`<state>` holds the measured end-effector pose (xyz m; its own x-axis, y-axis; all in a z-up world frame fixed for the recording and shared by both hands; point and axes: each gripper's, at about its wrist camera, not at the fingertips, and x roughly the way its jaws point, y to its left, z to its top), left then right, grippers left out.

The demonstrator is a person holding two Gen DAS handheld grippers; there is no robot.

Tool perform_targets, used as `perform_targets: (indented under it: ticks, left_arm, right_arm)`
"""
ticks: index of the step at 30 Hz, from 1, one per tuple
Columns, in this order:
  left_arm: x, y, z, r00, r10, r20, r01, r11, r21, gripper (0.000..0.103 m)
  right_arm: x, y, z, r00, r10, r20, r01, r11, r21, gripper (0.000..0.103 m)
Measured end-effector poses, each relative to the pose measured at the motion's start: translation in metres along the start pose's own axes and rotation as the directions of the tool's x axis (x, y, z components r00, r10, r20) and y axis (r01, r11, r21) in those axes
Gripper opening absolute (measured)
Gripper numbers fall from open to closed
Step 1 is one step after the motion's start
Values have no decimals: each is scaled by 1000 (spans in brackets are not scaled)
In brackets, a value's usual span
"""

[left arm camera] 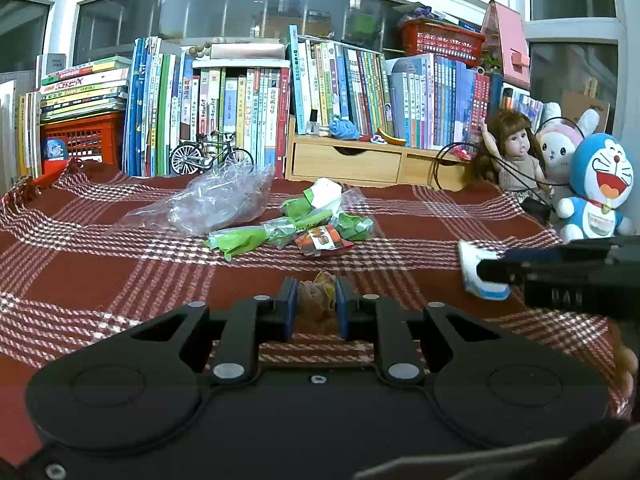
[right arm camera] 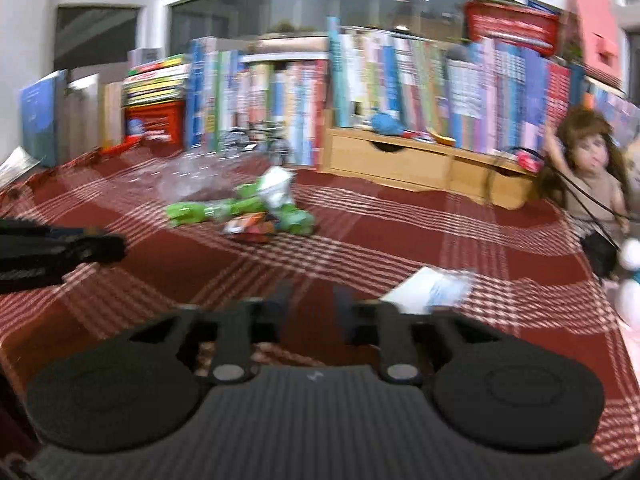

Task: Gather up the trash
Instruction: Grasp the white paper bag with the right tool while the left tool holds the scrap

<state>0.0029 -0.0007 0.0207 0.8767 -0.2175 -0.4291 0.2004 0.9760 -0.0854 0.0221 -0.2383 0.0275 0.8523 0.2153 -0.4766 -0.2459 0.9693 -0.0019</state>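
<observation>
Crumpled brownish-yellow wrapper [left arm camera: 318,294] sits clamped between the pads of your left hand-held gripper [left arm camera: 316,312]. Ahead lies the pile of green wrappers [left arm camera: 304,224] beside a clear plastic bag [left arm camera: 212,200] on the plaid surface [left arm camera: 120,264]. Your right hand-held gripper [right arm camera: 308,312] stands apart, empty; the white-and-blue packet [right arm camera: 432,290] lies just right of it. Blur hides finer detail.

The left claw [left arm camera: 316,300] is pointing toward 12 o'clock and tilting a little downward, and its blue pads [left arm camera: 289,312] are pressing on a crumpled scrap [left arm camera: 318,294]. The right claw [right arm camera: 308,304] is also tilting downward, with its jaws standing apart and nothing between them. In the left view, the right claw is entering from 3 o'clock.
</observation>
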Motion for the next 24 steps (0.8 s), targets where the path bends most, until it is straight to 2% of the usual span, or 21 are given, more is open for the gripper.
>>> perform_targets:
  ticks: [2, 4, 5, 7, 10, 14, 17, 19, 20, 22, 23, 24]
  left_arm:
    - [-1, 1, 0, 1000, 0, -2, 0, 1000, -9, 19]
    - [-3, 2, 0, 1000, 0, 1, 0, 1000, -9, 19]
    - [-2, 3, 1, 1000, 2, 1, -2, 1000, -8, 19]
    - [-1, 4, 1, 1000, 6, -2, -7, 1000, -8, 19]
    - [2, 5, 2, 1000, 6, -13, -7, 1000, -21, 19]
    - [6, 5, 2, 1000, 3, -19, -3, 1000, -28, 19]
    - [6, 4, 2, 1000, -4, -16, 3, 1000, -22, 19]
    - [5, 4, 2, 1000, -7, -10, 7, 1000, -20, 19]
    - [4, 4, 2, 1000, -8, -6, 8, 1000, -19, 19]
    - [1, 5, 2, 1000, -12, 1, 12, 1000, -15, 19]
    - [0, 5, 2, 1000, -12, 3, 12, 1000, -13, 19]
    - [0, 5, 1, 1000, -13, 5, 13, 1000, -11, 19]
  right_arm:
    - [4, -14, 3, 999, -43, 2, 42, 994, 98, 64]
    - [10, -32, 6, 993, -120, -9, 119, 972, 204, 82]
    - [14, -40, 7, 988, -156, -22, 157, 958, 240, 84]
    - [30, -54, 8, 976, -191, -102, 212, 941, 264, 92]
    - [60, -66, 8, 954, -188, -236, 254, 921, 296, 102]
    - [93, -65, 12, 925, -174, -338, 284, 908, 309, 103]
    - [113, -57, 16, 893, -216, -395, 336, 903, 266, 103]
    - [117, -53, 18, 891, -217, -400, 337, 906, 258, 90]
    - [114, -53, 18, 897, -214, -386, 333, 902, 274, 85]
    - [106, -52, 19, 904, -219, -368, 332, 901, 279, 58]
    - [103, -53, 20, 911, -204, -360, 317, 903, 289, 55]
    - [99, -55, 19, 917, -189, -353, 302, 904, 301, 46]
